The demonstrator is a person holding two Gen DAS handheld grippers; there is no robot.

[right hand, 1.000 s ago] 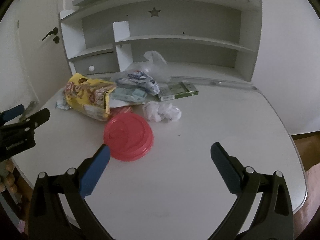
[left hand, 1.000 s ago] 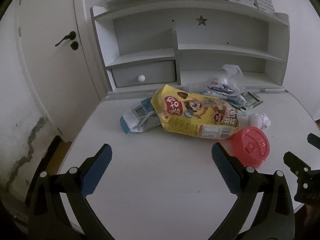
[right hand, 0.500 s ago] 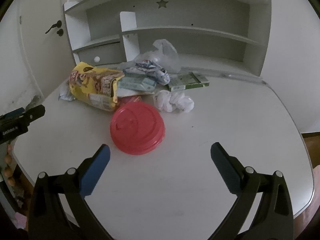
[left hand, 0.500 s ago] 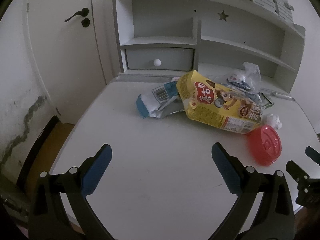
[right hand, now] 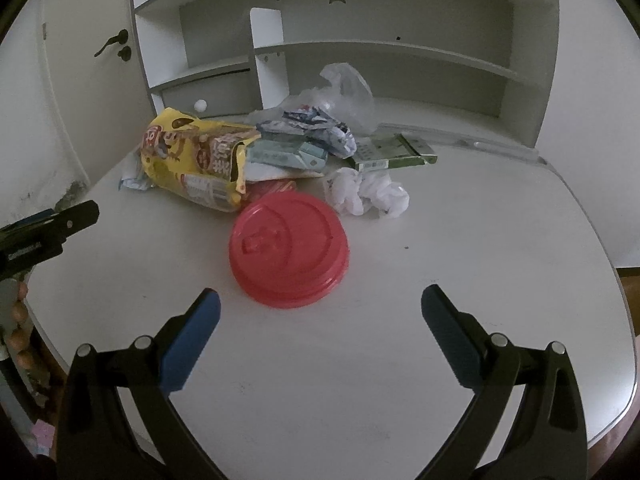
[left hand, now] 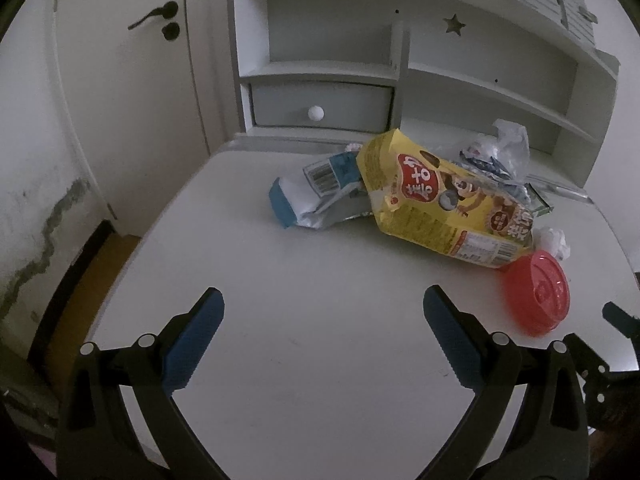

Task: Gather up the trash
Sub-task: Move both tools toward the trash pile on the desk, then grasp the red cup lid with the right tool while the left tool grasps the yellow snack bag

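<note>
Both tongs have closed in on the trash pile since a second ago. In the right wrist view the red lid [right hand: 289, 249] now looms far larger and nearer centre, lying flat just beyond the right tongs [right hand: 320, 312], at about 11 o'clock from their gap. In the left wrist view the pile has slid from centre toward 2 o'clock, and the door handle [left hand: 154, 22] has swung further into frame.

The left tongs [left hand: 323, 314] are spread wide and empty over bare table [left hand: 312, 360]. The right tongs are also splayed, gripping nothing.

The count: one red lid, one yellow snack bag [left hand: 436, 200] on its side, one blue-and-white wrapper [left hand: 308, 196] tucked against the bag at its 9 o'clock, one crumpled white tissue [right hand: 366, 192] at the lid's 1 o'clock, one green flat box [right hand: 394, 152], one clear plastic bag [right hand: 344, 92] at the back, and one pale green carton [right hand: 286, 154] poking out behind the yellow bag. All sit bunched together at the table's far side, below the white shelf unit [right hand: 400, 52] with its single drawer [left hand: 320, 110].
</note>
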